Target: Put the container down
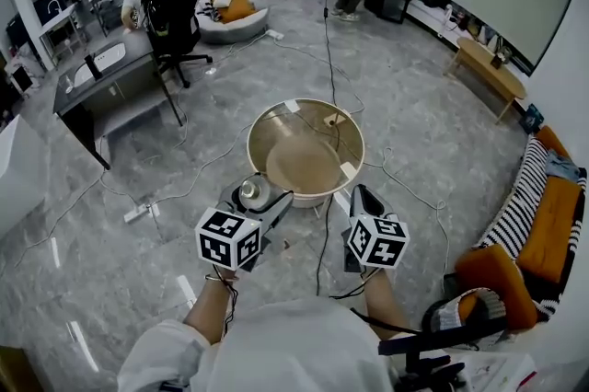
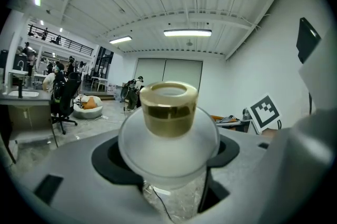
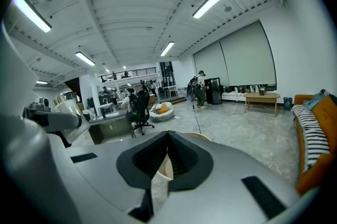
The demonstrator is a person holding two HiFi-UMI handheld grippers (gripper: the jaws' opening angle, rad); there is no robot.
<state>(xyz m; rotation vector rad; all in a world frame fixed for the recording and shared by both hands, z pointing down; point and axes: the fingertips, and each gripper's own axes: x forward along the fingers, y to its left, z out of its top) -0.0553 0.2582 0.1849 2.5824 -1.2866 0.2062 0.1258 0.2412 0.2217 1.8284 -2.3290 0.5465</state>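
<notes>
A clear, rounded container with a gold cap (image 2: 168, 108) sits between the black pads of my left gripper (image 2: 168, 165), which is shut on its body. In the head view the container (image 1: 254, 191) is held above the floor at the near left rim of a round, beige-topped table (image 1: 267, 120). My right gripper (image 1: 364, 200) hovers at the table's near right rim, its jaws together and nothing between them (image 3: 167, 140). The right gripper view shows the held container (image 3: 67, 111) far to the left. The table top carries a few white tape pieces.
Black cables (image 1: 324, 224) trail across the grey marble floor under and around the table. A desk (image 1: 110, 77) and an office chair (image 1: 179, 22) stand back left. A sofa with orange cushions (image 1: 543, 224) lines the right wall, a wooden bench (image 1: 488, 73) beyond it.
</notes>
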